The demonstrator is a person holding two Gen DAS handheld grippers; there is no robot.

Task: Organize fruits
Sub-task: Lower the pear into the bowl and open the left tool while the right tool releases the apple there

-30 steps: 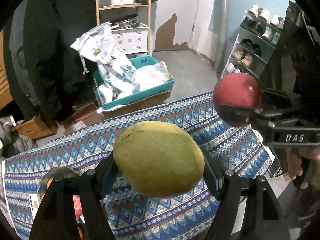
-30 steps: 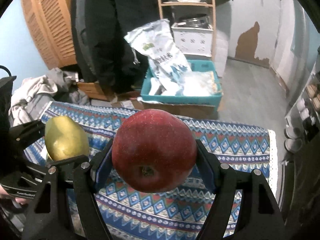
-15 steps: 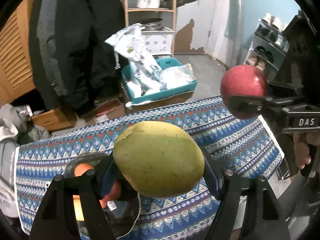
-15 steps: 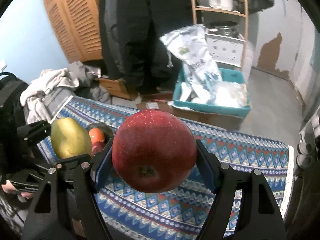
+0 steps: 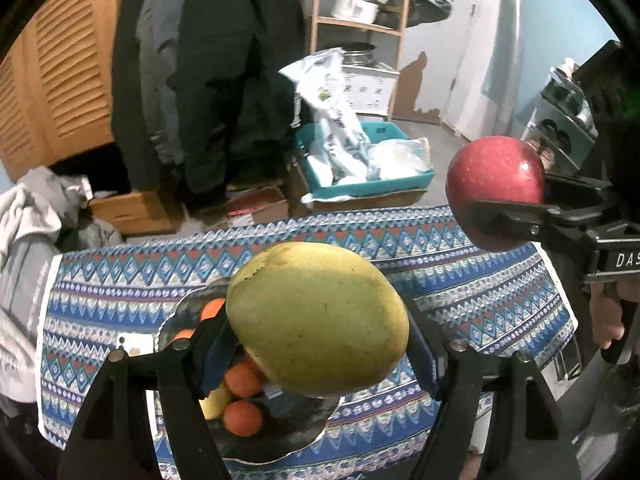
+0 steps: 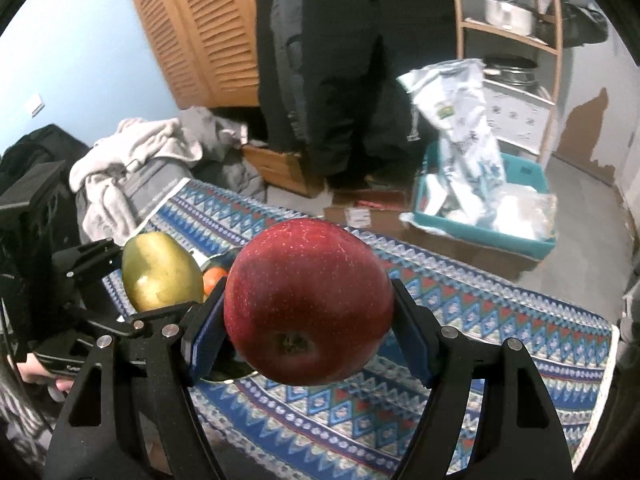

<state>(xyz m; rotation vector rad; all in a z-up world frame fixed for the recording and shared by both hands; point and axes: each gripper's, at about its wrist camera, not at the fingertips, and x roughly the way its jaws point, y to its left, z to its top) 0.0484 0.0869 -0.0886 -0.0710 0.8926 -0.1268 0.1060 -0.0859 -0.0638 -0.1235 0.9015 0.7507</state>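
Left hand-held black two-finger gripper (image 5: 318, 344): clenched on a large yellow-green oval mango (image 5: 318, 320), blue-faced pads pressed to either flank, the fruit carried in the air above the near part of the table. Right hand-held black two-finger gripper (image 6: 308, 320): clenched on a round dark-red speckled apple (image 6: 308, 300), blossom end turned toward the camera, likewise held clear of the surface; in the left wrist view the same apple appears to the right of the mango and apart from it. Table covering: blue, white and red woven cloth with zigzag and diamond bands (image 5: 120, 280). On the cloth, directly below and partly hidden behind the mango: one shallow glass bowl (image 5: 288, 440), containing several small round orange fruits (image 5: 242, 418) and one pale yellow fruit (image 5: 216, 402), kind not discernible. A small white label or card (image 5: 134, 344) lies just beside the bowl's left rim. Beyond the table: teal plastic crate (image 5: 372, 186) holding white printed plastic bags, set on flat cardboard; wooden open shelf (image 5: 360, 24) with a metal pot; louvred wooden doors (image 6: 208, 32); dark hanging coats (image 5: 216, 80); a heap of grey-white clothing (image 6: 132, 160). A hand (image 5: 608, 312) grips the right gripper's handle.
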